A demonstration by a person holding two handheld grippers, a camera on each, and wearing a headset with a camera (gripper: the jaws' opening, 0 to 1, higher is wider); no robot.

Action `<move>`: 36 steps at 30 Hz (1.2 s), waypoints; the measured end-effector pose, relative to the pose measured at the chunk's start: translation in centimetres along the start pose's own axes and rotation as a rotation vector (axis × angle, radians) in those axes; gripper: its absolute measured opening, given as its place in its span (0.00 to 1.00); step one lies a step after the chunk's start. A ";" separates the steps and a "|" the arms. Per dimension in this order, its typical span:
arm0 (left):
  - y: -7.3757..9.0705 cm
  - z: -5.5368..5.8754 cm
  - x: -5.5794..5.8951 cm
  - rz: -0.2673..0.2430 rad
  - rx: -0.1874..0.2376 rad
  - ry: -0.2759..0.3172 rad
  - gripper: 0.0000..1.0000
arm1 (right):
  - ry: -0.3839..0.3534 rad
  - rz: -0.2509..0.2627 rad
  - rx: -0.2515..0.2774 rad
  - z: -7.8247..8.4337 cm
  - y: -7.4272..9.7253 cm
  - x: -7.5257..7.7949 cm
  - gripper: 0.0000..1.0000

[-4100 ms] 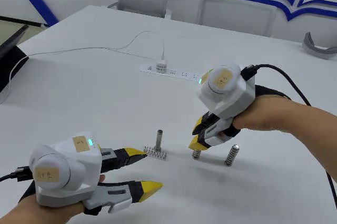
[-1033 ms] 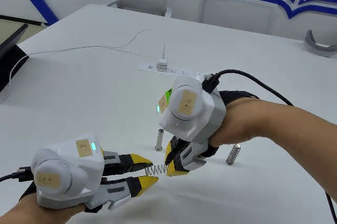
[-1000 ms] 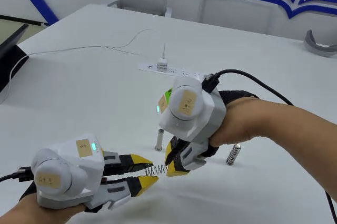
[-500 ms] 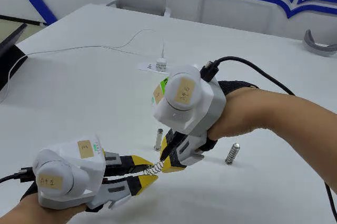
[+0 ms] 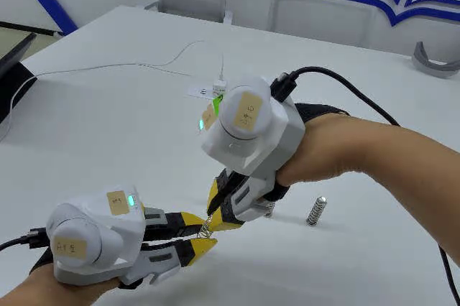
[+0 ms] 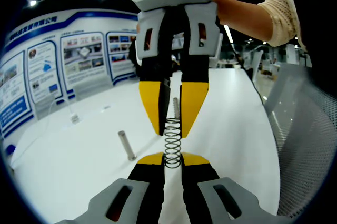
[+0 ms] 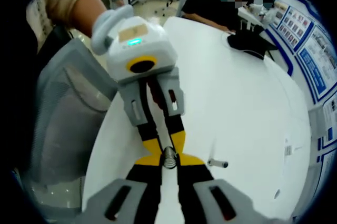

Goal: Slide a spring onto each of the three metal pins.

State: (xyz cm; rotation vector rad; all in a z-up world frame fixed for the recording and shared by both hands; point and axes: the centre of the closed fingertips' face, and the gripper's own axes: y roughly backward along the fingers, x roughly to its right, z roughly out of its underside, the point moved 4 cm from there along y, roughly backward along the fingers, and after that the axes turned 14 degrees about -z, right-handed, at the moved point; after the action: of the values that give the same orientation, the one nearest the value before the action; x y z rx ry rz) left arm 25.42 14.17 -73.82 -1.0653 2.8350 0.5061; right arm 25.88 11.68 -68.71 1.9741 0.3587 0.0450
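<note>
Held spring at lower centre of left gripper view, pinched at near end by closed left gripper and at far end by closed right gripper. Likely gripped doubly to turn it upright for bare pin, centre left.

A thin spring is held at both ends; a bare pin stands up; another pin wears one.
</note>
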 end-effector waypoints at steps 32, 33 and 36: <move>0.0 -0.5 -0.6 -0.027 0.028 0.079 0.12 | -0.020 0.033 0.051 -0.2 0.1 0.5 0.12; 0.0 -0.5 -0.7 -0.030 0.030 0.084 0.13 | -0.022 0.036 0.052 -0.1 0.2 0.5 0.12; 0.0 -0.5 -0.7 -0.035 0.027 0.088 0.19 | -0.030 0.041 0.054 -0.1 0.4 0.7 0.12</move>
State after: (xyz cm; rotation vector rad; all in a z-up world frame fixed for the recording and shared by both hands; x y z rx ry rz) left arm 25.97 14.45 -73.17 -1.1583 2.8831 0.4265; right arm 26.60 11.77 -68.42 2.0335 0.3027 0.0327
